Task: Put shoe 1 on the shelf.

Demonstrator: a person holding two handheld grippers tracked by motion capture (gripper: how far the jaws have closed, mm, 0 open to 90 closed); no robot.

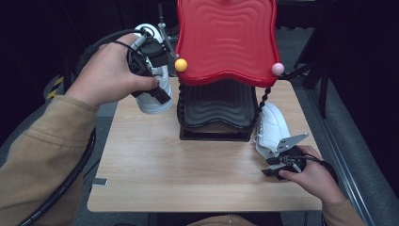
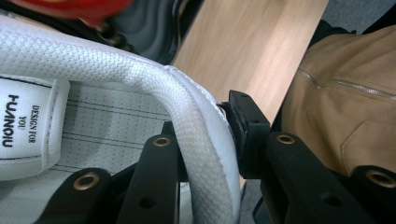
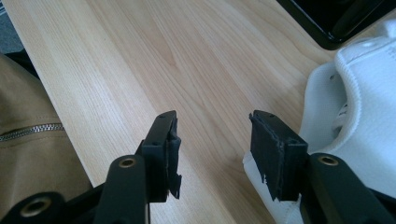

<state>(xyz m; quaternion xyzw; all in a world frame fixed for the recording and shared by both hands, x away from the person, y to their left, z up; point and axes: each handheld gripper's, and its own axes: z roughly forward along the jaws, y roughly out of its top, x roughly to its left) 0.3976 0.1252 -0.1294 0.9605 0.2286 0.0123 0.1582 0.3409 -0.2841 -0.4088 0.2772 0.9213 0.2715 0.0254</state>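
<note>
1. The left gripper (image 1: 157,89) pinches one white shoe (image 1: 153,101) by its rim (one jaw inside, one outside), held up at the upper left of the high view, beside the rack (image 1: 214,115).
2. The other shoe (image 1: 270,129) lies on the table (image 1: 164,174) at the lower right.
3. The right gripper (image 3: 212,144) rests open just beside it, holding nothing.
4. I think no shoe is on the rack yet, so both are left.

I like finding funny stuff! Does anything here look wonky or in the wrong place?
A little. The two white shoes are split up: the left gripper pinches one shoe by its collar, beside the red-topped rack, while the other shoe lies on the table by the open right gripper. Nothing looks broken.
</note>
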